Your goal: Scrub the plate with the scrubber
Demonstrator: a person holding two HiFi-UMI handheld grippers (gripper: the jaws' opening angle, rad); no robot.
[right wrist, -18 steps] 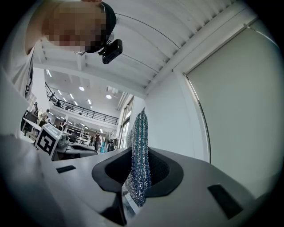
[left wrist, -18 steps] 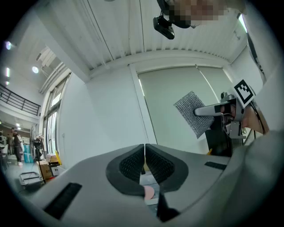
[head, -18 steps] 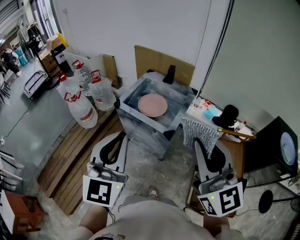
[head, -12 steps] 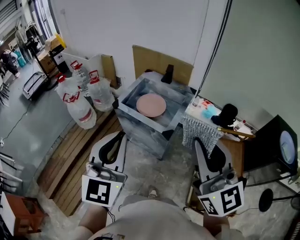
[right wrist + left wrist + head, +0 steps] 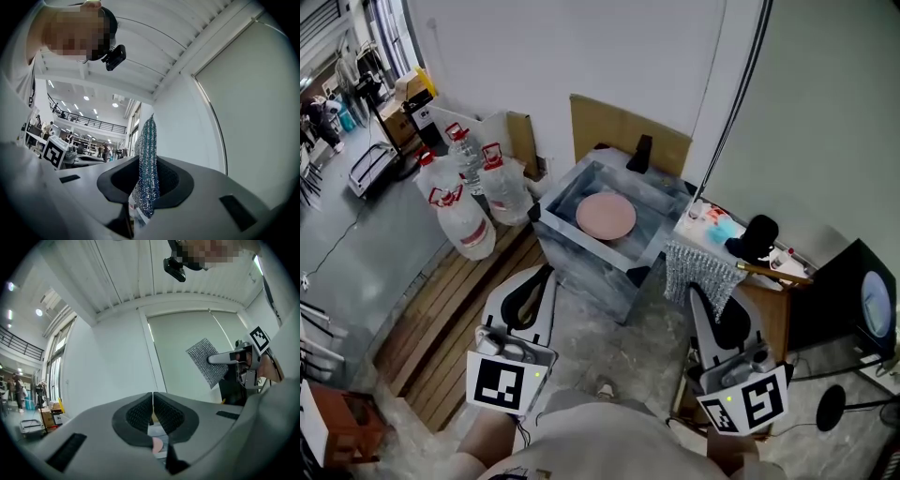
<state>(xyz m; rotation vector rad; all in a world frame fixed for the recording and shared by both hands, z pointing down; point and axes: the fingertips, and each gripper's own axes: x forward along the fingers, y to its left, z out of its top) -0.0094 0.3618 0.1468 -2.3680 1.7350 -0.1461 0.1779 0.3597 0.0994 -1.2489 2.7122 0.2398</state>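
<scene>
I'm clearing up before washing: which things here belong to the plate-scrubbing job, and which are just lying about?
For the job: plate, the sink it lies in, scrubber, right tool gripping the scrubber.

Lying about: water bottles on the floor, cardboard against the wall.

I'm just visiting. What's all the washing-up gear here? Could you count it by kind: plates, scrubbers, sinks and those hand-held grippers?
Plate: 1, the pink plate lying in the sink
Scrubber: 1, the silvery mesh scrubber
Sink: 1, the grey sink
Grippers: 2, the left gripper shut and empty, the right gripper shut on the scrubber
Total: 5
</scene>
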